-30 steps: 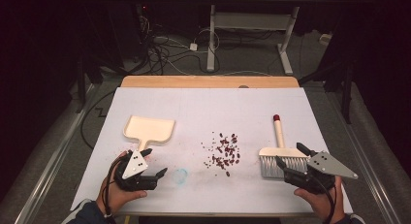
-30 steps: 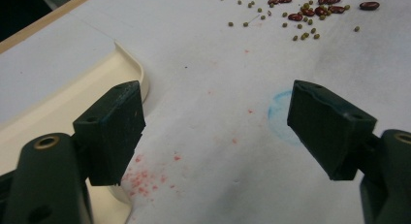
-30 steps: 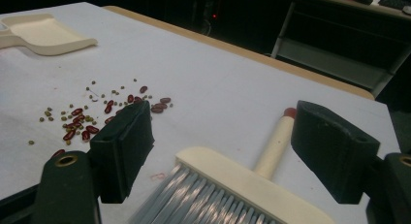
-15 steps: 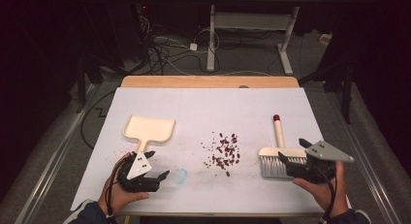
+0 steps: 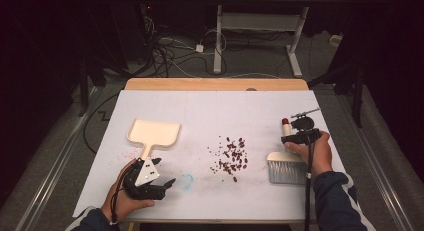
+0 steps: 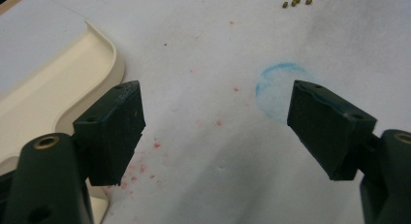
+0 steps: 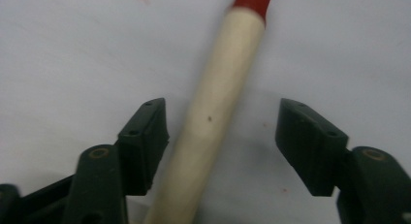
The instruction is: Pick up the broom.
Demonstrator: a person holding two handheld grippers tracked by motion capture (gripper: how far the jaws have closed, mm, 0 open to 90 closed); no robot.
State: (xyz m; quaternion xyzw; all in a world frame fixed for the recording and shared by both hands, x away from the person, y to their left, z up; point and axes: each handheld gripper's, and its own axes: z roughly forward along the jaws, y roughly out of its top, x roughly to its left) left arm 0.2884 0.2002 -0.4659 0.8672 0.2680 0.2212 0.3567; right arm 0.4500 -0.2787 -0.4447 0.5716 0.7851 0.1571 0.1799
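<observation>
Right gripper [image 7: 223, 136] view showed its closing jaws astride the brush [image 5: 286, 163] handle, one pad touching, unclear from above; brush lay right of the beans [image 5: 231, 156], dustpan [image 5: 152, 133] beside the open, empty left gripper [image 5: 172, 183].

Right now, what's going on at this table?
A person is setting up to sweep scattered crumbs. The right gripper straddles the brush handle; its jaws have just been closing, with a gap on one side, so no firm grip yet. The left gripper rests open on the white table beside the dustpan, holding nothing.
</observation>
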